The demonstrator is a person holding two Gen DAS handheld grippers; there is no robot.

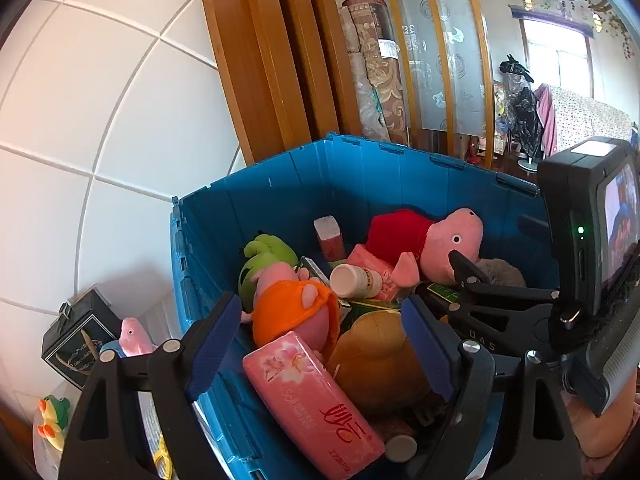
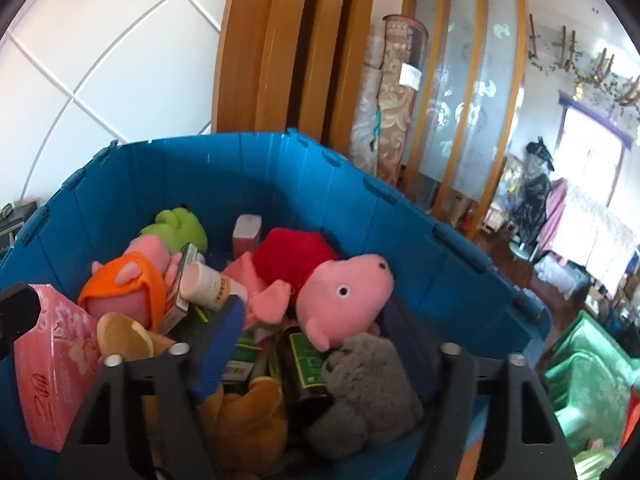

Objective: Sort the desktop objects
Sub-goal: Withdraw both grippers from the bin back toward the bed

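A blue crate [image 1: 280,184] [image 2: 200,168] holds several toys and packs. My left gripper [image 1: 322,306] stands open over its near edge, empty; a pink tissue pack [image 1: 312,396] and a brown plush [image 1: 376,360] lie below between its fingers. My right gripper [image 2: 320,308] is open too, with nothing held, above a grey plush [image 2: 360,392] and a dark bottle with a green label [image 2: 304,364]. A pig plush in a red dress [image 2: 344,288] [image 1: 424,240], a pig plush in orange [image 1: 292,312] and a white bottle [image 1: 352,280] lie further in.
Left of the crate stand a black box [image 1: 76,336], a small pink pig toy [image 1: 134,338] and a green-and-yellow frog toy [image 1: 54,416]. A white tiled wall and a wooden door frame [image 1: 256,80] rise behind. A green plastic item [image 2: 588,364] sits to the right.
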